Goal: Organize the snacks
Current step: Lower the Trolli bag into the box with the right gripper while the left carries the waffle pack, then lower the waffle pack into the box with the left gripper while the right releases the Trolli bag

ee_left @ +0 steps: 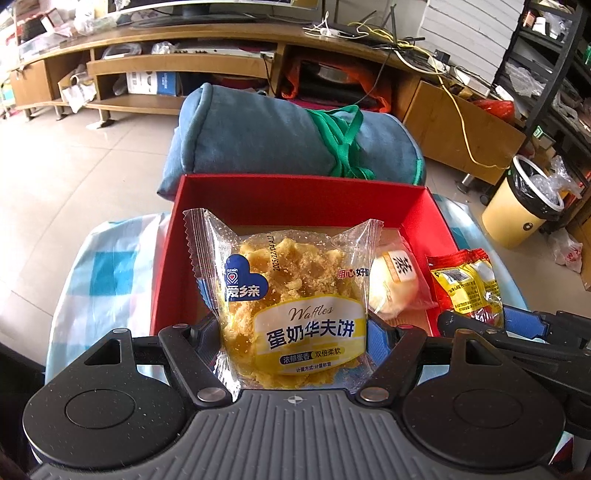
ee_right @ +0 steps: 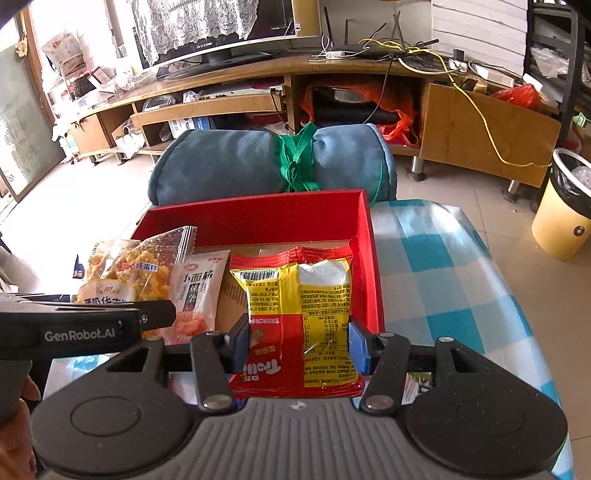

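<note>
While the left tool [ee_left: 295, 332] pinches a clear waffle packet [ee_left: 291, 295] at centre frame, held upright above the near edge of the red box [ee_left: 295, 199], the right tool [ee_right: 297, 343] is clamped on a red-and-yellow snack bag [ee_right: 295, 317] at the middle of its view, over the box's right side. A white bun packet [ee_left: 393, 284] lies inside the box. A checked cloth [ee_right: 443, 266] covers the table.

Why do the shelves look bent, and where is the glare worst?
Left wrist view: the fisheye lens bows the wooden TV stand, and the floor at left is washed out. Right wrist view: the same curving, with the window blown white; the red-and-yellow snack pack stays sharp.
</note>
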{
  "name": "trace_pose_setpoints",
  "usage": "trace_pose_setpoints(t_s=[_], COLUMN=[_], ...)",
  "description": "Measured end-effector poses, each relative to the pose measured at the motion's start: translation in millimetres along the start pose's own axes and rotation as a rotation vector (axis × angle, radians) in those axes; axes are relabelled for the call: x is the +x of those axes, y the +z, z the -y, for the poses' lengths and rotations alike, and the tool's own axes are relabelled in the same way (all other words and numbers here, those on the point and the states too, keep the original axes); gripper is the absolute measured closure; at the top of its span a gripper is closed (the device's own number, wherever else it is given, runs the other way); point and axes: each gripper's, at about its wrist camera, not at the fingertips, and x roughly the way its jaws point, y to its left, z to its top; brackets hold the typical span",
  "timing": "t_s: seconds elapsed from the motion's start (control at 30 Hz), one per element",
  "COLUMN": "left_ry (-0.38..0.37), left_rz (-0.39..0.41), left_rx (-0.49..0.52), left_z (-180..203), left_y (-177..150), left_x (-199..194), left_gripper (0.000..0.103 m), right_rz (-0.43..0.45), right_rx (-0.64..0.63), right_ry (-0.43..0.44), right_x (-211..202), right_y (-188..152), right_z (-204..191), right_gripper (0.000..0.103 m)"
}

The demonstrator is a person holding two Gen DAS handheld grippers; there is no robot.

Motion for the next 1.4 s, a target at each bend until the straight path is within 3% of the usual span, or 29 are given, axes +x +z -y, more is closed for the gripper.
trace_pose_setpoints(t_s=[0.73,1.4], left_ry=[0.092,0.102], left_rz=[-0.076,-0.099], left_rx=[-0.026,-0.029], left_z=[-7,-9], left_y=[20,21], left_x=[58,70], left_gripper=[0.023,0.019], right_rz=[-0.067,-0.066], right_rx=[-0.042,-0.065], right_ry=[-0.005,-0.036], right_x=[72,80], right_y=[21,22], right_z=[-6,-6], right_gripper=[0.055,0.053])
